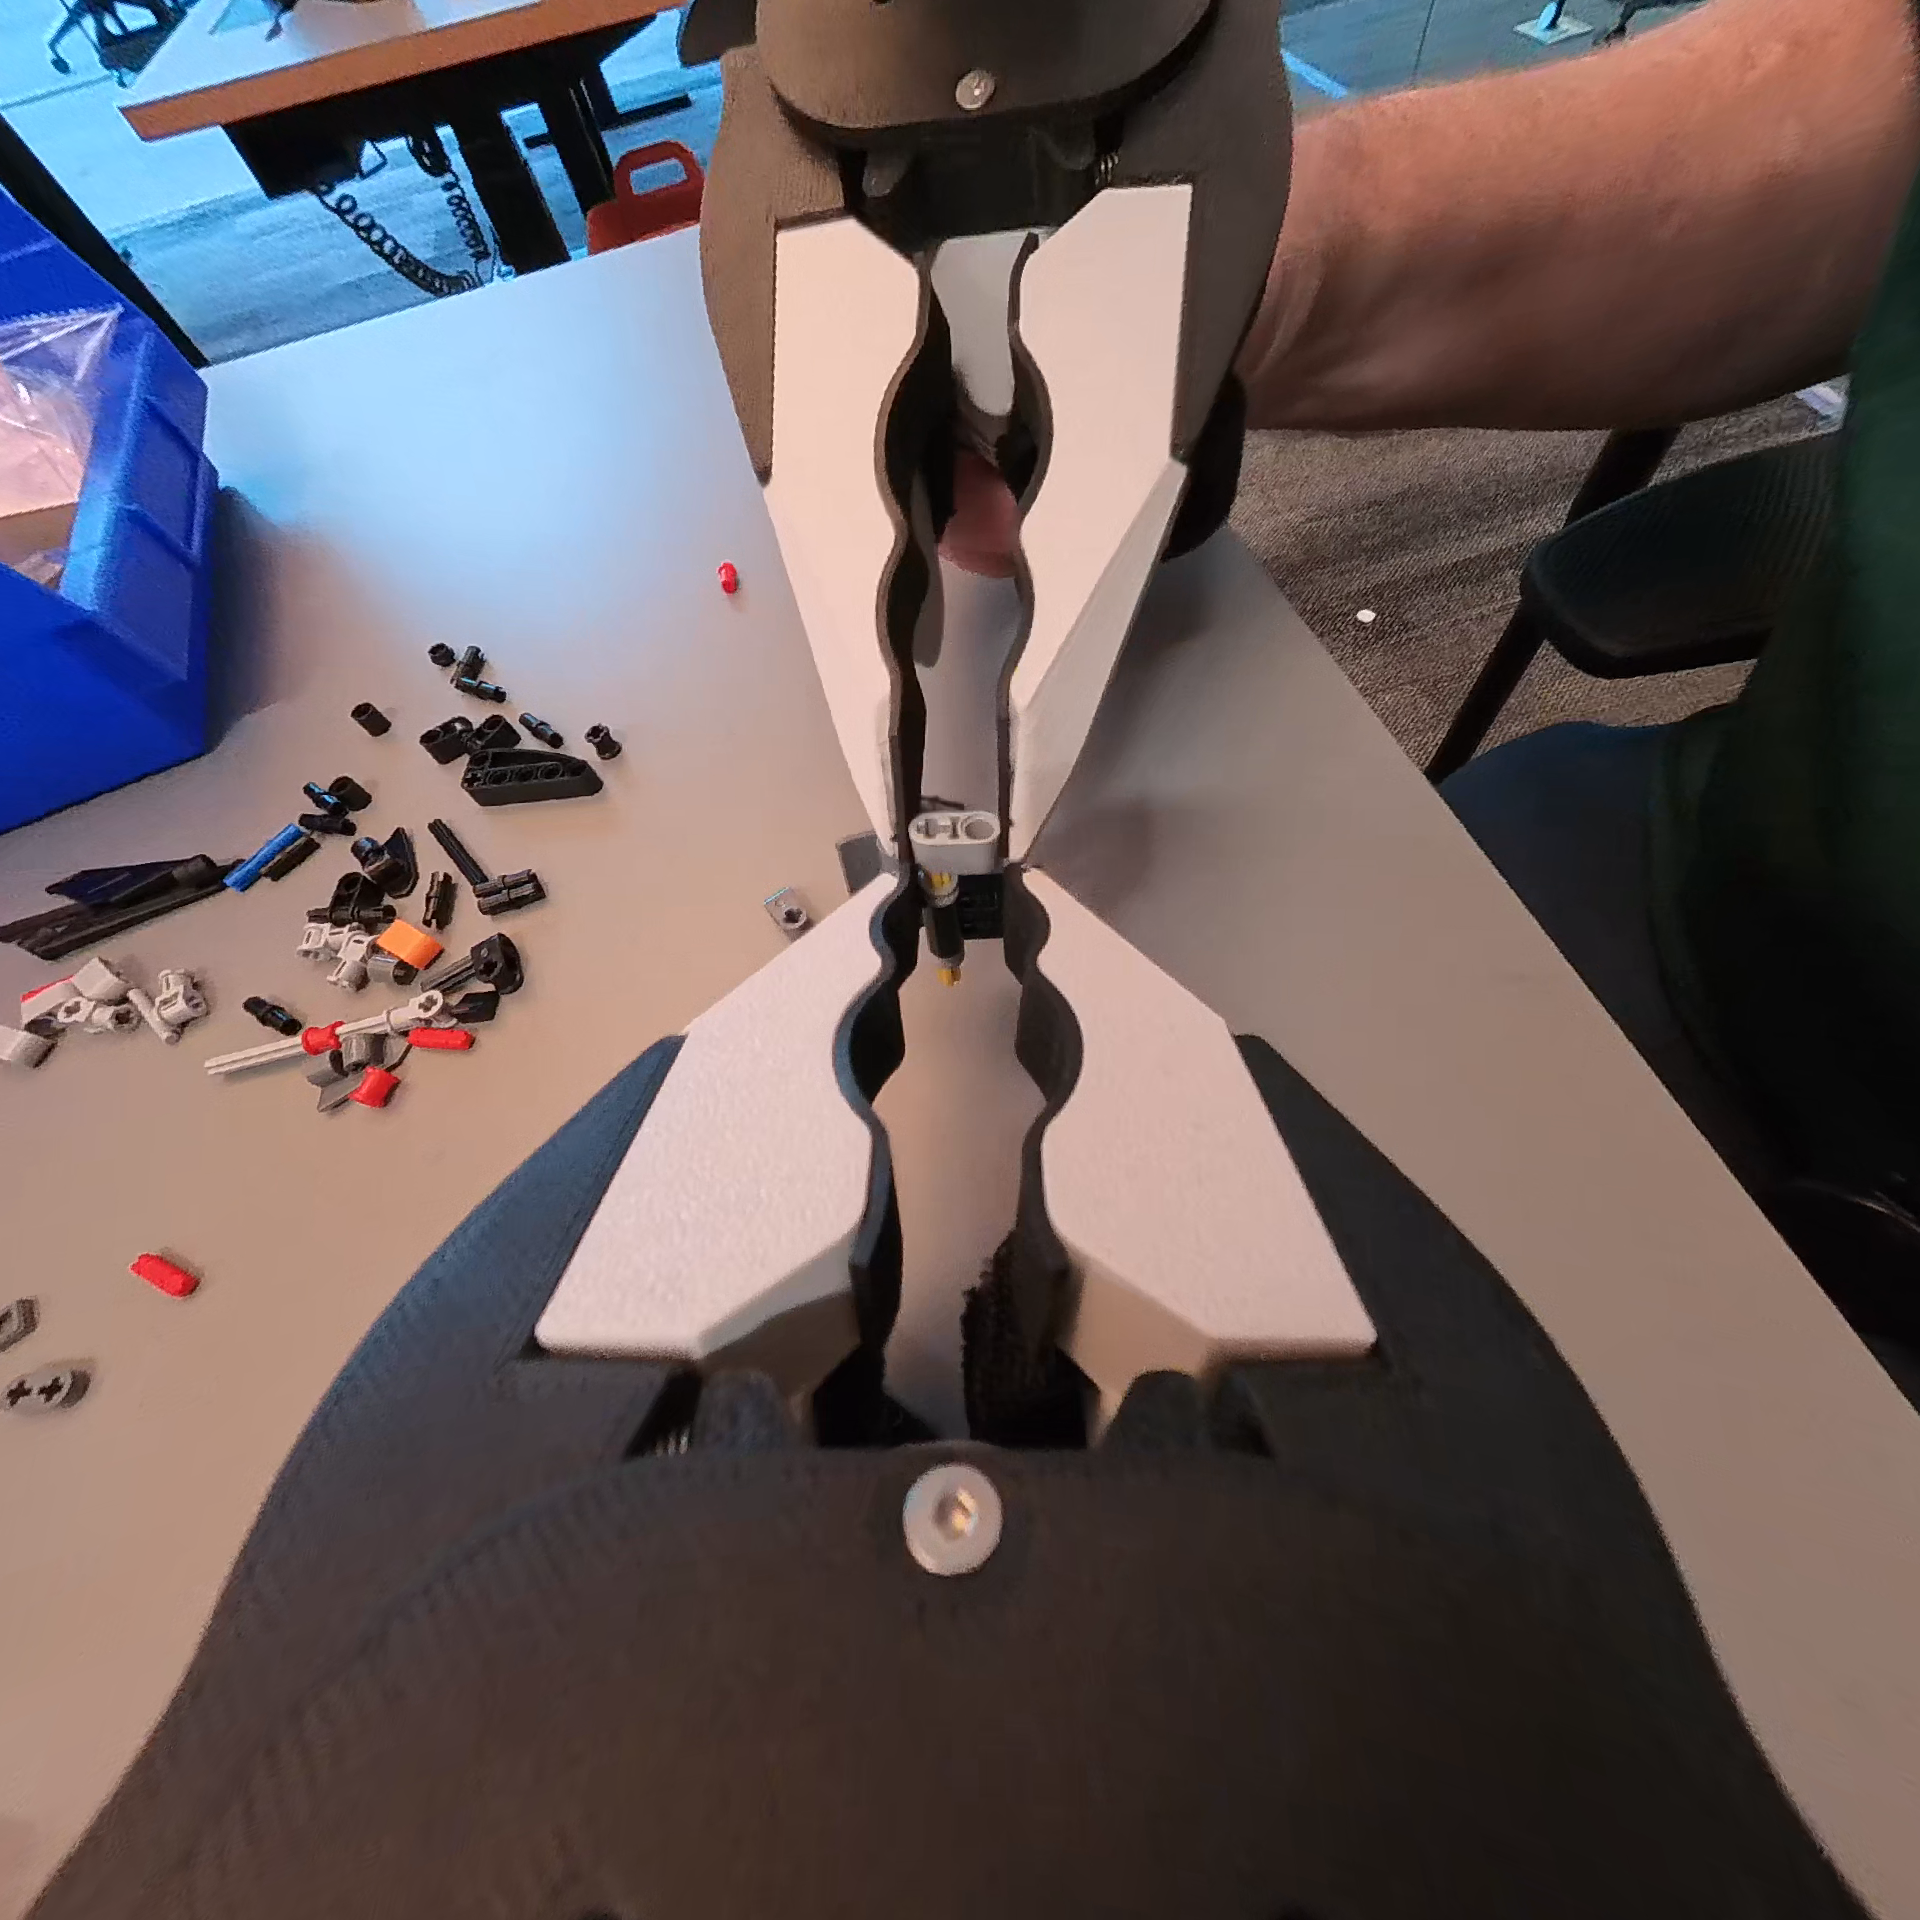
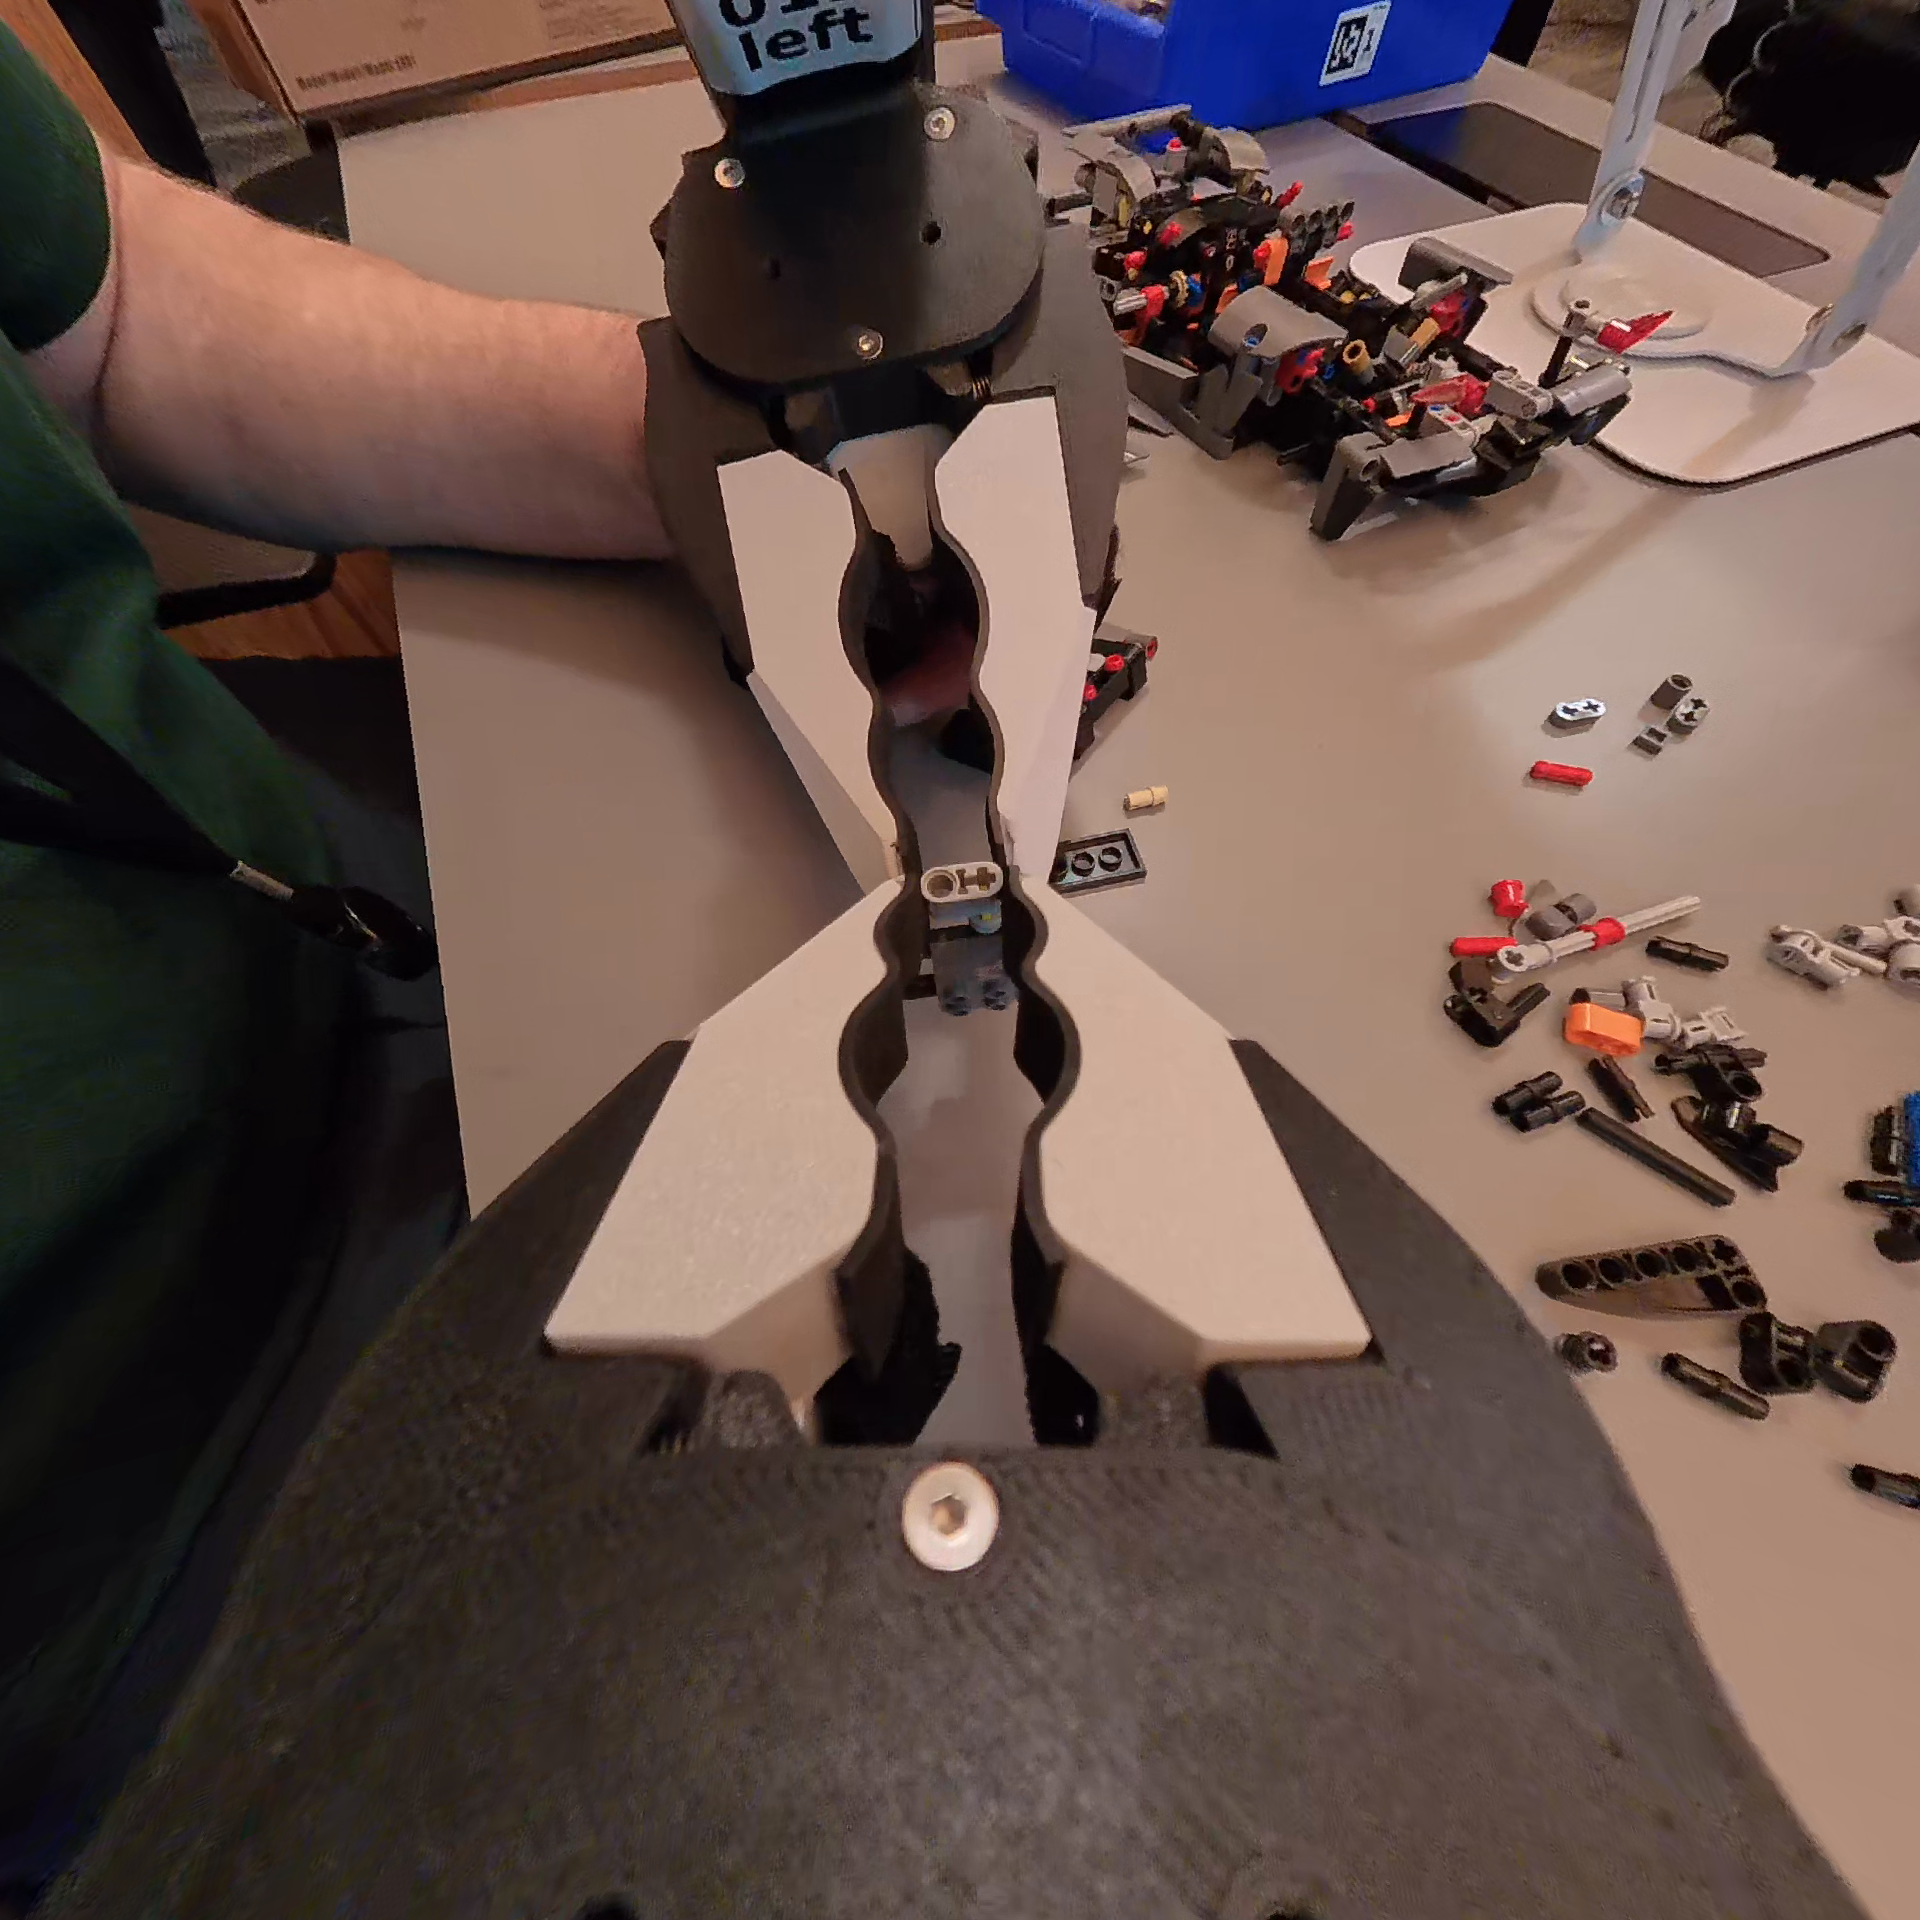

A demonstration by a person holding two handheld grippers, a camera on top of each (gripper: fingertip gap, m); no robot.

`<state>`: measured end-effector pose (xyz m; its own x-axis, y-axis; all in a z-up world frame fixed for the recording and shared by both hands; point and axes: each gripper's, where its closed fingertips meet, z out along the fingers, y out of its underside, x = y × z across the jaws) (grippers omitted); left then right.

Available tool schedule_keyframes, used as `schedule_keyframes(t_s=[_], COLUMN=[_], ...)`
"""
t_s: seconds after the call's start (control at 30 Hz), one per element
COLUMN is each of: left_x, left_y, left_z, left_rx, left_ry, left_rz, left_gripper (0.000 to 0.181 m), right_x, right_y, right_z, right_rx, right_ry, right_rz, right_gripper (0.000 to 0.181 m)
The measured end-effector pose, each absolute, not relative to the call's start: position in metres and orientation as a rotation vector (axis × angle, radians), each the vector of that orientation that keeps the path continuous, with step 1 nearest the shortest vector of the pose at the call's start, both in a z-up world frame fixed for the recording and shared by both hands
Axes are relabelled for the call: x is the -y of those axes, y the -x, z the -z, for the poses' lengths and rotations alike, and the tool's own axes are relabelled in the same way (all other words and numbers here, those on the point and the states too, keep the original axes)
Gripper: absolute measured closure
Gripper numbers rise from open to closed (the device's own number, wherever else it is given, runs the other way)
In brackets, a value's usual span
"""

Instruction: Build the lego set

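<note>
Work sits midway: a large car chassis (image 2: 1340, 343) stands built on the desk (image 2: 1299, 727), loose pieces (image 2: 1621, 1049) still scattered. Left hand-held gripper (image 1: 961, 914) and right hand-held gripper (image 2: 961, 940) meet tip to tip, both pinching one small sub-assembly (image 2: 964, 925) between them.

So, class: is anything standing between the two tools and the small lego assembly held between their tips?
Nothing visible: the left tool and right tool meet tip to tip on the small lego assembly, held above the table.
</note>
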<state>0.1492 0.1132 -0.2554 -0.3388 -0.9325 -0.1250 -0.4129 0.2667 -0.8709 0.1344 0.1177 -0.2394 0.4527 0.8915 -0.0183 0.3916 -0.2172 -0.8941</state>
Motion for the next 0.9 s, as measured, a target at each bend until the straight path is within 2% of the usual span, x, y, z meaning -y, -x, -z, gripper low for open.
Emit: schedule_keyframes(t_s=[0.33,0.9], left_x=[-0.113,-0.115], left_y=[-0.148,-0.145], left_z=[0.275,0.276], left_rx=[-1.982,-1.989], left_ry=[1.265,1.293], left_rz=[0.902,0.931], left_gripper=[0.167,0.167], right_x=[-0.117,-0.118], right_y=[-0.135,-0.133], right_z=[0.259,0.260], right_rx=[1.125,1.122], right_ry=[1.853,1.851], right_rz=[-0.696,-0.734], right_gripper=[0.168,0.168])
